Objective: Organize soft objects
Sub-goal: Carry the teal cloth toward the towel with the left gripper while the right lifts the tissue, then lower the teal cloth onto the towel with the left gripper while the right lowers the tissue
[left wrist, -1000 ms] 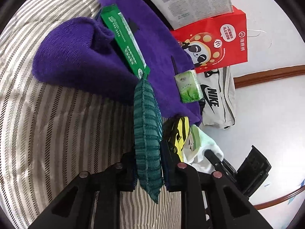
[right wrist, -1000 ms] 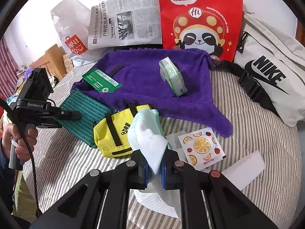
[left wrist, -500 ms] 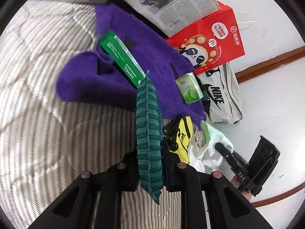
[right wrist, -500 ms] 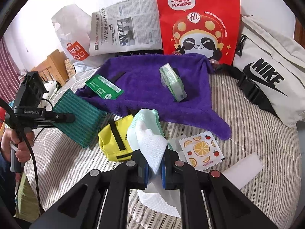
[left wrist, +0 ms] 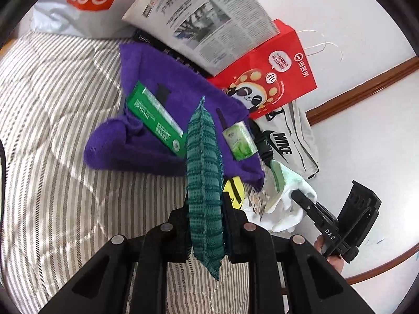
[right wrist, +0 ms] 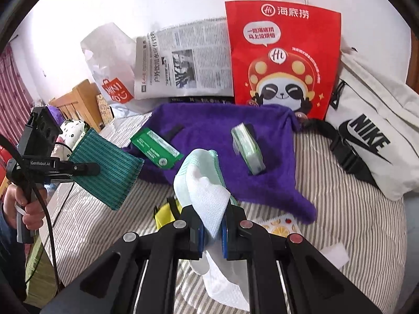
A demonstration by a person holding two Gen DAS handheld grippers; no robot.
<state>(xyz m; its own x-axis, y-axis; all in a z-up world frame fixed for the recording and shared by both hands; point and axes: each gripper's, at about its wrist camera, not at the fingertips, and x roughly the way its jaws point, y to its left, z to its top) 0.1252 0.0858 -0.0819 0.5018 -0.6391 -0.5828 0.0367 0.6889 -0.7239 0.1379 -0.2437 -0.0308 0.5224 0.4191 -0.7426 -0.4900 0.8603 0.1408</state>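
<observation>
Grippers, 2, both clamped: our left gripper [left wrist: 205,225] pinches a ribbed teal knitted cloth [left wrist: 204,172], our right gripper [right wrist: 212,231] a white-and-mint waffle cloth [right wrist: 207,196], above striped bedding [right wrist: 348,209].

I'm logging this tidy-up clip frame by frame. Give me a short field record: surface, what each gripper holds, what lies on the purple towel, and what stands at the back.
surface: striped bedding
left gripper: shut on green striped cloth, held clear of the bed
right gripper: shut on white and mint cloth
on purple towel: green box, tissue pack
at back: newspaper, red panda bag, white Nike bag
</observation>
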